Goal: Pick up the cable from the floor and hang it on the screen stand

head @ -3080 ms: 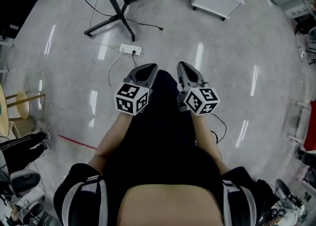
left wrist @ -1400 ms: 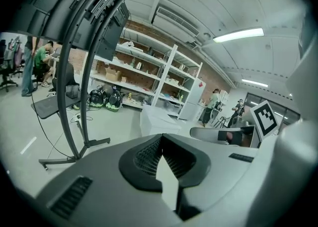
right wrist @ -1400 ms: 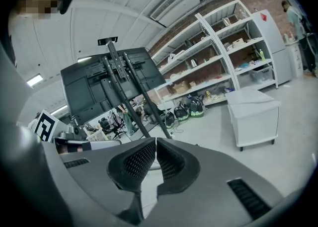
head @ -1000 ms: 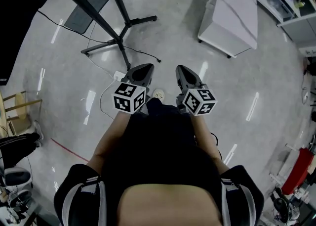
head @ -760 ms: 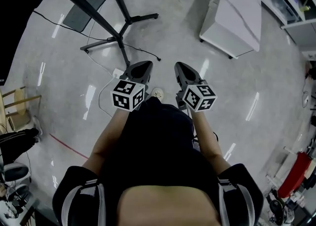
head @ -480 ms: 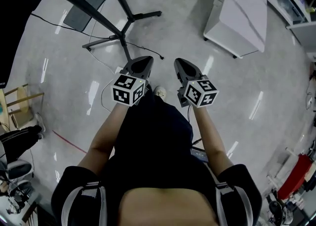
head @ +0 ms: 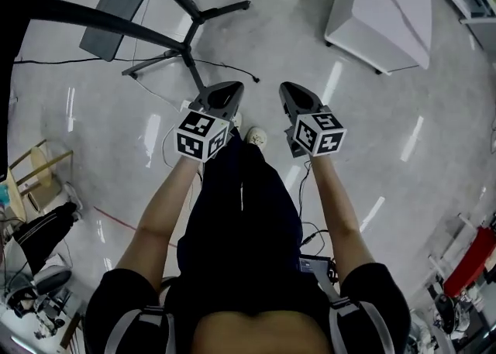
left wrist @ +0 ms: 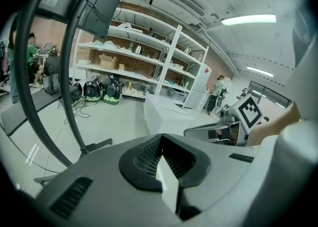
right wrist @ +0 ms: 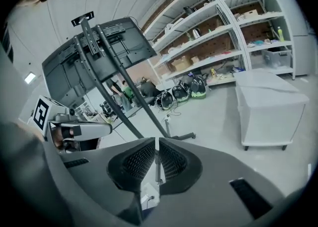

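On the floor (head: 372,97) by the screen stand (head: 186,44), the cable (head: 163,146) lies untouched; left gripper (head: 225,91) and right gripper (head: 293,91) hover above it, jaws pressed together, empty. Pickup and hanging are both left.

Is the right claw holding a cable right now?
No, the right claw is shut with nothing between its jaws.

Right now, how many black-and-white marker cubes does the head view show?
2. One black-and-white marker cube on the left gripper, the other on the right gripper.
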Motion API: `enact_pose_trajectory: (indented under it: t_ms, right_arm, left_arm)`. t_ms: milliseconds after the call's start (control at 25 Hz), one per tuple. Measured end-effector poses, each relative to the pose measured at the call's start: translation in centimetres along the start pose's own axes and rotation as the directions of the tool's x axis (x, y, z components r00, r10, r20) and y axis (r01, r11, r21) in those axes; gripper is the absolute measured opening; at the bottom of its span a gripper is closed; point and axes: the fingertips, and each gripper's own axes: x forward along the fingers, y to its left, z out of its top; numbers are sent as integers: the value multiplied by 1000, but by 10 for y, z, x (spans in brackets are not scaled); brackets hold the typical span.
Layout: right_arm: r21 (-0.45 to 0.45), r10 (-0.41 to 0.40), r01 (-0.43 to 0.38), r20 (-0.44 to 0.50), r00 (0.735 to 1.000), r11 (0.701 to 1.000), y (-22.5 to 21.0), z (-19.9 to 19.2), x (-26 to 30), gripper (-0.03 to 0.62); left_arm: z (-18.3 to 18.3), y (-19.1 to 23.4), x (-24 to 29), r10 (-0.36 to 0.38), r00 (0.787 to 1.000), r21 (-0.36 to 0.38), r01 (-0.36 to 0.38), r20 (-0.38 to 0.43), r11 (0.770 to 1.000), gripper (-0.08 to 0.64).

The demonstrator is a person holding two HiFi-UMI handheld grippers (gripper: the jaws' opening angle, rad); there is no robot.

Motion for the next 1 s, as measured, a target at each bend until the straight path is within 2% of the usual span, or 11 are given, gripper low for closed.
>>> enact_pose_trajectory:
  t_ms: [200, 520, 880, 960, 1000]
  right_arm:
    - [0, -57, 57, -27, 998, 998, -22, -27, 33, 26]
    - [81, -97, 100, -43, 994, 992, -66, -74, 102, 26]
    - [75, -131, 139, -103, 986, 987, -126, -149, 177, 29]
    - [73, -123, 133, -125, 984, 988, -138, -171, 194, 58]
    - [72, -116, 127, -139, 983, 989, -143, -184, 201, 96]
  left_arm:
    - [-32, 30, 19, -13, 999, 1, 13, -35, 1000, 8]
    - [-97, 95, 81, -27, 993, 5, 28, -112, 1000, 8]
    - [-185, 146, 140, -35, 985, -17, 33, -172, 999, 8]
    - [-207, 153, 151, -38, 983, -13, 36, -179, 999, 8]
    - [-219, 156, 156, -39, 983, -14, 37, -180, 999, 8]
